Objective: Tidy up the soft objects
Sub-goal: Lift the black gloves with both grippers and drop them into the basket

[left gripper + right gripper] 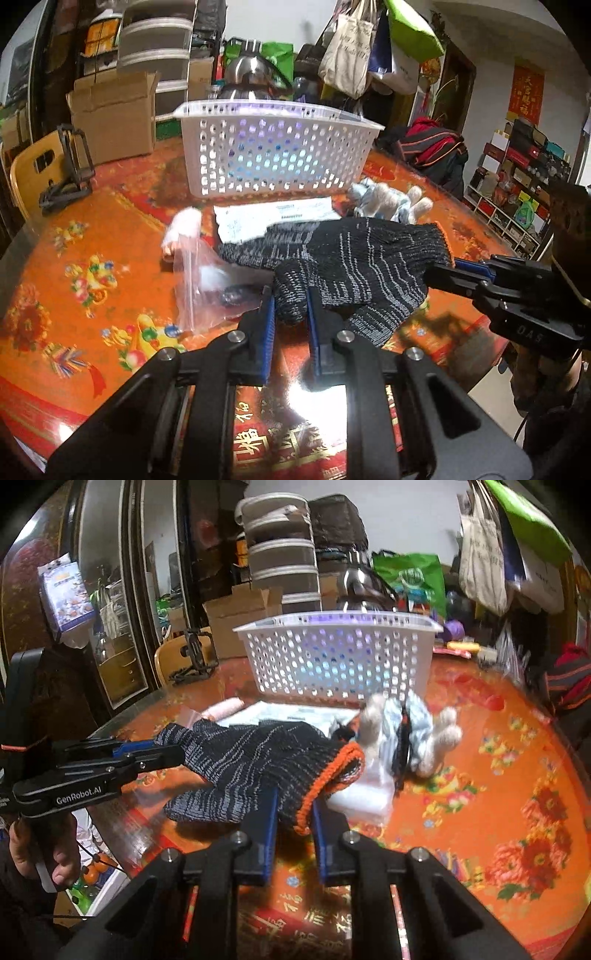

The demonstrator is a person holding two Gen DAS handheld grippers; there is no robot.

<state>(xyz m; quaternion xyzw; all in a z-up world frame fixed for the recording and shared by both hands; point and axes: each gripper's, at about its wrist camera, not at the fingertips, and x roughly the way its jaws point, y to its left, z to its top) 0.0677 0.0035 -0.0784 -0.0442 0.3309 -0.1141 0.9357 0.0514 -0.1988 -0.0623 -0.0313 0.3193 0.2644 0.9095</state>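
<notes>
A dark knit glove [354, 258] with an orange cuff [325, 775] hangs stretched between two hand-held grippers above a red floral table [74, 266] — the left gripper [290, 306] clenched on its finger end, the right gripper [293, 808] clamped on the cuff. Behind it stands a white perforated basket [273, 147], with paler gloves [410, 727] and a clear zip bag [207, 280] lying near it on the table.

1. The left wrist view looks low along its own fingers, across the table [74, 258] toward the white basket [277, 147], close to the dark glove [351, 258].
2. The right wrist view faces the same basket [340, 657] from the glove's [258, 760] cuff end.
3. Both share glove, basket and table [498, 775].
</notes>
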